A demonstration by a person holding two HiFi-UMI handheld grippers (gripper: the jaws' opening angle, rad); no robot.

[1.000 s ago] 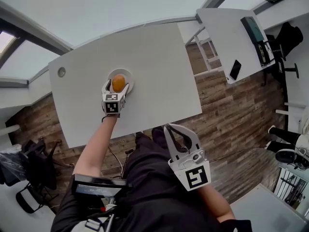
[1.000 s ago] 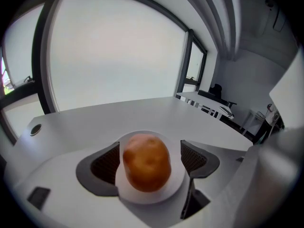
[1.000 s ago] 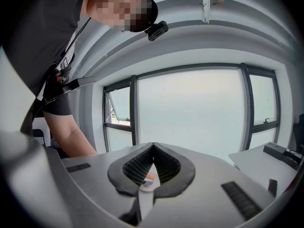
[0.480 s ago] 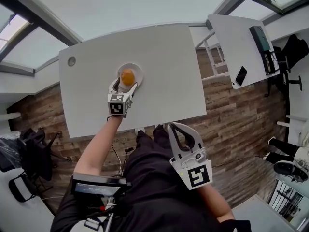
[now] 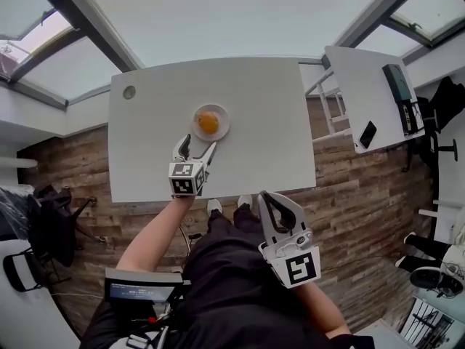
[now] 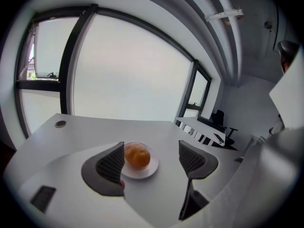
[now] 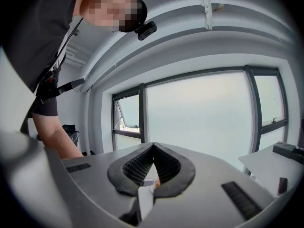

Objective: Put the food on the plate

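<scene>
A round orange-brown bun lies on a small white plate near the middle of the white table. My left gripper hovers just short of the plate, toward me, open and empty. In the left gripper view the bun and plate sit beyond the spread jaws of the left gripper, close to the left fingertip. My right gripper is shut on nothing, held off the table's near edge by my body. The right gripper points up toward windows.
A round cable grommet sits at the table's far left corner. A second white table stands to the right with a phone and a dark device on it. Office chairs stand on the wooden floor at left.
My left gripper, whose jaws flanked the bun over the plate, has drawn back toward the table's near edge. The bun stays on the plate. The right gripper has barely moved.
</scene>
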